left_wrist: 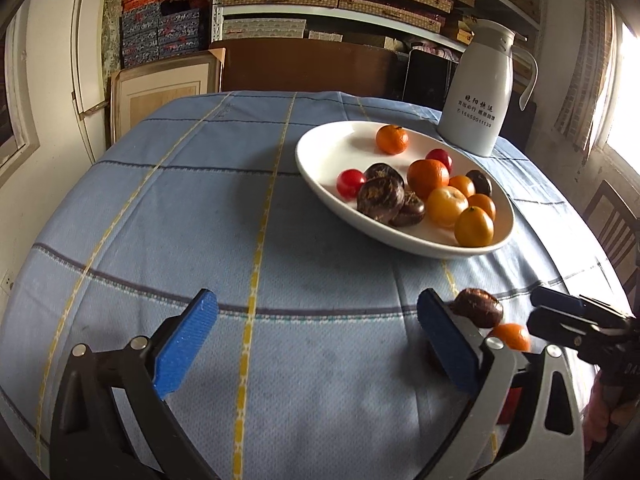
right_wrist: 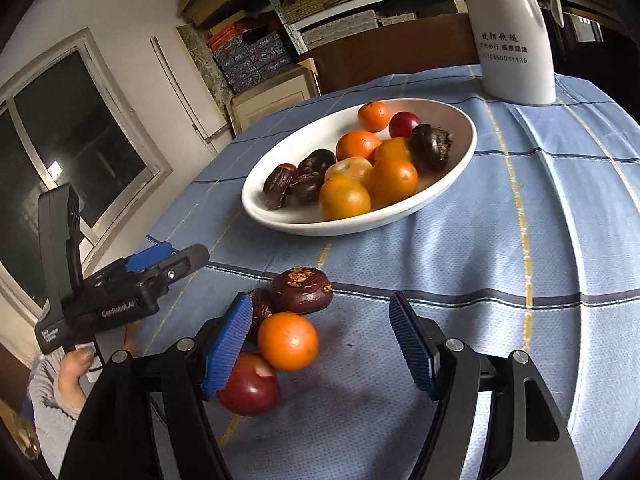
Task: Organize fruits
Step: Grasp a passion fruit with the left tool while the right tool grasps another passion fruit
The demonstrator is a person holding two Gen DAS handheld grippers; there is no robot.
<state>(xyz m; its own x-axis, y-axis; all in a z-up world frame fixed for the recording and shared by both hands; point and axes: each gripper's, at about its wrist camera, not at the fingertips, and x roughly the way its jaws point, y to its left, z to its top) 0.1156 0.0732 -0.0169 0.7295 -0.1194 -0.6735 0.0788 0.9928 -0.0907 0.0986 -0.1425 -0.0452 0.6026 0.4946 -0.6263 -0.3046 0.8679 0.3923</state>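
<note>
I hold a blue-padded gripper in each hand over the round table under its blue checked cloth (left_wrist: 280, 208). My left gripper (left_wrist: 318, 340) has its fingers spread wide with nothing but cloth between them. My right gripper (right_wrist: 320, 348) has its fingers apart too, clamped on nothing; the round orange mandarin (right_wrist: 288, 342) sits inside the gap, hard by the left pad, though I cannot tell if that pad touches it.

Four loose fruits huddle near the table's near edge: that mandarin, a dark red plum-like fruit (right_wrist: 250, 386) just below it, a brown wrinkled water chestnut (right_wrist: 302, 290) just beyond, and a second dark chestnut (right_wrist: 262, 312) half hidden behind my pad. The white oval ceramic dish (right_wrist: 464, 148) lies toward the far side of the table, already heaped with mandarins, chestnuts and small red fruits, with a white insulated jug (right_wrist: 512, 40) behind it.

My worry is the crowding. If I close now, I judge the left pad may shove the red fruit or the hidden chestnut, and round things roll; the near edge is close and the cloth curves down over it. A mandarin caught off-centre could squirt out. My left gripper is near this cluster as well, so the two tools might knock together. Dropping fruit onto the heaped side of the dish could set others rolling over its low rim.
</note>
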